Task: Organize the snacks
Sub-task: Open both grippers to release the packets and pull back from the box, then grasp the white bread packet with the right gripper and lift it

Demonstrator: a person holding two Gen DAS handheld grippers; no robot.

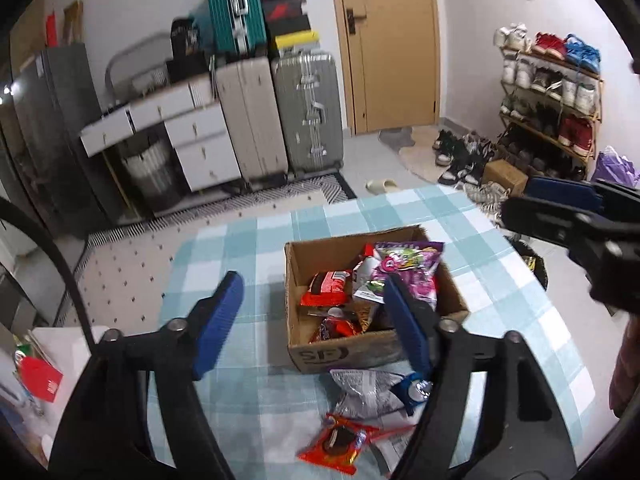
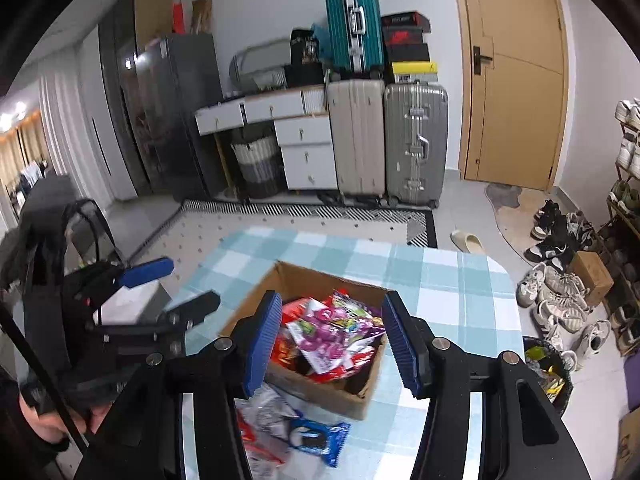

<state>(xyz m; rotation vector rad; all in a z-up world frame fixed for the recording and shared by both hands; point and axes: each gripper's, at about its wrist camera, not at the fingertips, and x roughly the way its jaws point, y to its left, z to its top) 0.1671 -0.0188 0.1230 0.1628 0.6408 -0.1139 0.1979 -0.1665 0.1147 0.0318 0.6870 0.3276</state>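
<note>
An open cardboard box stands on a table with a blue and white checked cloth. Inside lie a purple packet, a red packet and other snacks. In front of the box, on the cloth, are a silver packet, a blue packet and an orange-red packet. My left gripper hangs open above the box's near left side, with nothing held. My right gripper is open and empty above the box and the purple packet.
A waste bin stands by the table's right edge, with shoes and a shoe rack beyond it. Suitcases, a drawer unit and a wooden door line the far wall.
</note>
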